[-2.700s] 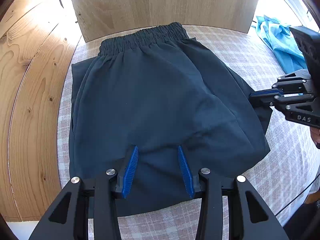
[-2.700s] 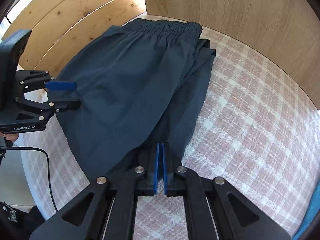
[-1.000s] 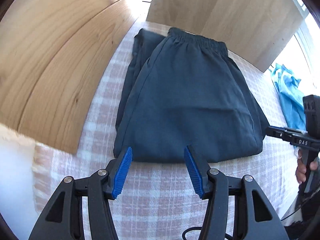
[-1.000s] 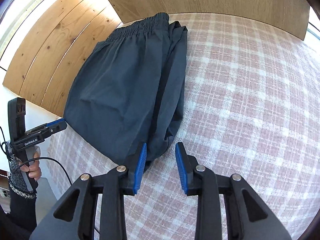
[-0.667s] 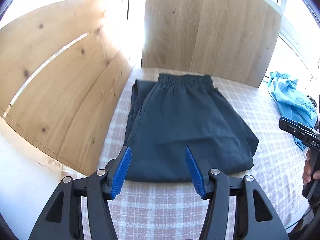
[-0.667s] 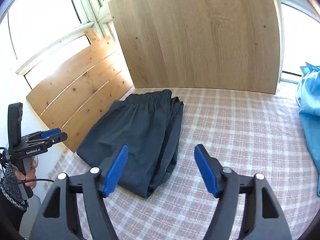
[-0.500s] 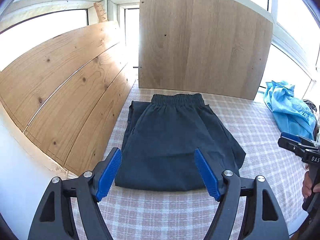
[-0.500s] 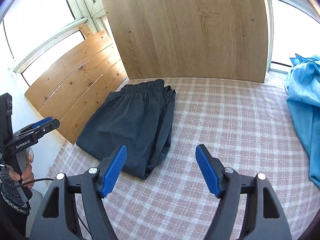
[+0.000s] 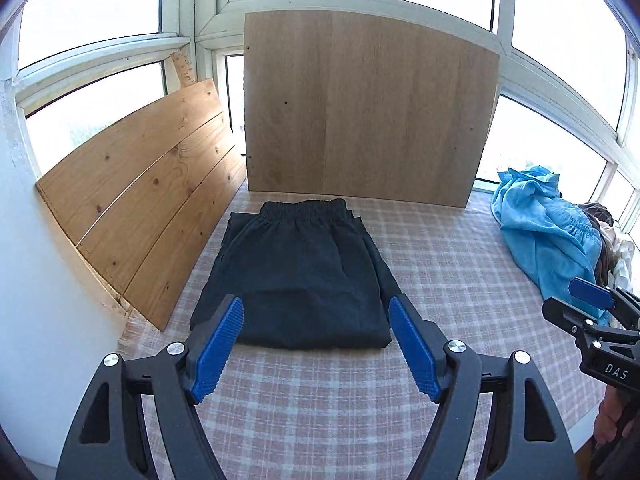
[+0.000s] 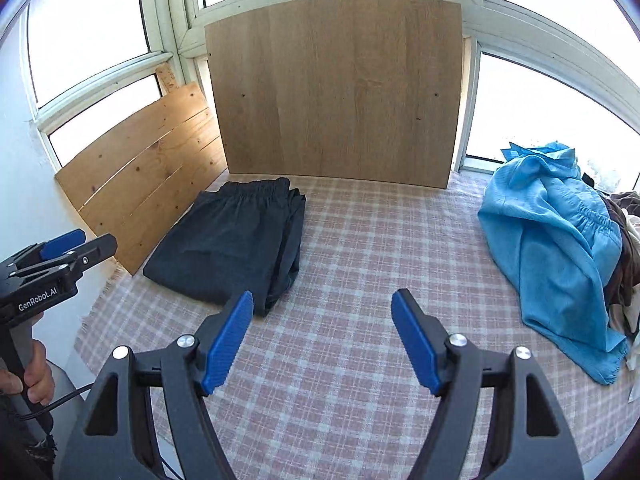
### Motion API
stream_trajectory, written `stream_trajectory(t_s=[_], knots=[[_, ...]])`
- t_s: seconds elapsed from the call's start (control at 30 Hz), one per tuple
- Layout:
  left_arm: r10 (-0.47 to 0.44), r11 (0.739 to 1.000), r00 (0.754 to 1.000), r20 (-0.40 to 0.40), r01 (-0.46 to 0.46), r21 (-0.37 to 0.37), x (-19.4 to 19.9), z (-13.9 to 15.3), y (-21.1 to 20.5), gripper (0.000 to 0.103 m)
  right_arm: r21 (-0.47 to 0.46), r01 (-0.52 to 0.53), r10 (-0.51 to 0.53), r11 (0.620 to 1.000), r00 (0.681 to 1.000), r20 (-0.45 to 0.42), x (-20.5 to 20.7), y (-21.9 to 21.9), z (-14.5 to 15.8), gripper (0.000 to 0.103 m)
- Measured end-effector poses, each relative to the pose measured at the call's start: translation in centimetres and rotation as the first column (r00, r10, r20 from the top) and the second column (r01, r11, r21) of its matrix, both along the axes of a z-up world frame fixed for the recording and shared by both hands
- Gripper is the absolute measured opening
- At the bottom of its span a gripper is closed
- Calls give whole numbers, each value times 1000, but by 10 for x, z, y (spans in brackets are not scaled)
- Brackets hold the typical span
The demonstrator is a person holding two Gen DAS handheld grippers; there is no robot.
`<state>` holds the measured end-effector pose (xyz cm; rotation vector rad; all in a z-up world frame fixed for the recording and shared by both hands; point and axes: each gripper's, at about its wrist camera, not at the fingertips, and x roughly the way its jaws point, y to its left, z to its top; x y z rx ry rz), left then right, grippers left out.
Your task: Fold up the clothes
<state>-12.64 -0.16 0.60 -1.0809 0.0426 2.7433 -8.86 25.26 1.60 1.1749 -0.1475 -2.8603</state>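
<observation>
Left claw (image 9: 316, 344) and right claw (image 10: 322, 338): jaws just opened, now wide, nothing between them. Dark shorts (image 9: 296, 280) lie folded at far left of checked desk (image 9: 440, 264), against the wooden boards (image 9: 152, 208). Next likely the blue garment (image 10: 552, 240), far right: pinch 2 waistband corners, spread flat before folding.

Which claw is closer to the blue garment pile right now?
Right. The right claw hangs open over bare checked cloth, with the blue garment just off to its right. The left claw sits open in front of the folded dark shorts, farther across the table.
</observation>
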Motion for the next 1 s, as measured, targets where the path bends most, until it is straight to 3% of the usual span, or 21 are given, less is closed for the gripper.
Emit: stream_trajectory(t_s=[0.13,0.37,0.47,0.7,1.0], knots=[[44,999,999,-9,-44,12,34,14,6,74,-5,-43,43,999,999,1,26,11,2,71],[97,994,995,-21,-98,-39,93,26,33,74,-40,-110,110,993,994,8,69,34,3,71],[109,994,994,10,-109,-3,111,26,39,74,-42,-122,123,992,992,16,82,41,2,71],[196,978,981,7,-195,-70,143,25,50,75,-33,-192,193,981,981,24,98,38,0,71],[234,971,972,-6,-234,-47,161,33,48,75,-22,-234,234,972,972,8,107,32,8,71]])
